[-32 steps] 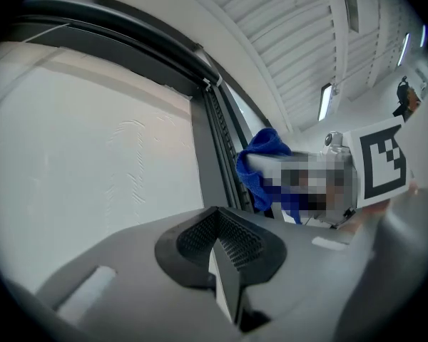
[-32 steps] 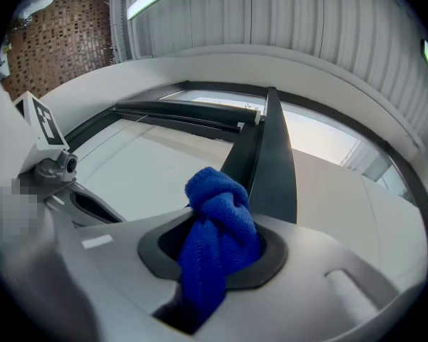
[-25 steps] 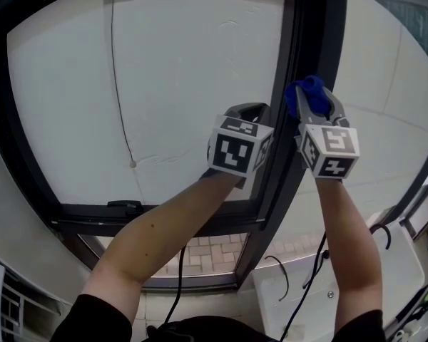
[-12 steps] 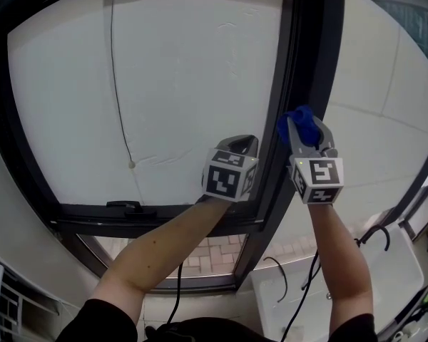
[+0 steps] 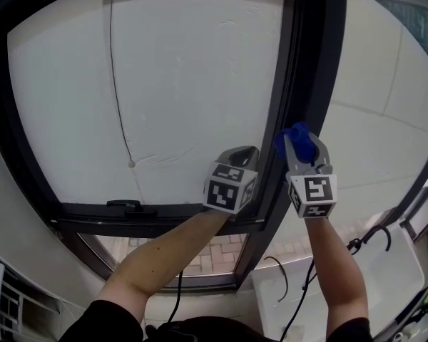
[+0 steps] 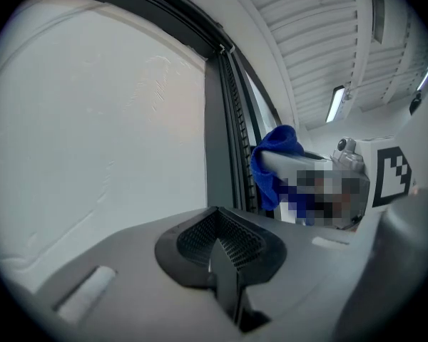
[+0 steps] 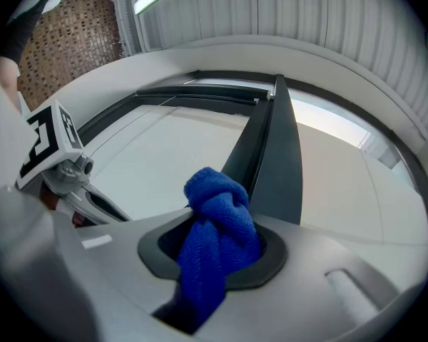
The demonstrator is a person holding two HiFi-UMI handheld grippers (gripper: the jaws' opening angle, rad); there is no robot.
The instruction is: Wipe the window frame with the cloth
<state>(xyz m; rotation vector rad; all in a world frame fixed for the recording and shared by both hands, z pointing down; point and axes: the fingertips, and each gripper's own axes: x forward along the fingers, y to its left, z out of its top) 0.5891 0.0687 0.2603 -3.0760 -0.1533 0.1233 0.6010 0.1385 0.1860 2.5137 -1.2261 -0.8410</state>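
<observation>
right hand-held gripper [image 5: 297,148] is clamped on the blue cloth [image 5: 297,135], held against the dark window frame [image 5: 304,63] upright. left hand-held gripper [image 5: 244,155] is closed and empty. wiping looks mid-way, with the lower frame left.

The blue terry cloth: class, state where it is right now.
In the head view the blue terry cloth sits right of centre, clamped in the right gripper, at the dark vertical window frame post, just right of the left gripper.
</observation>
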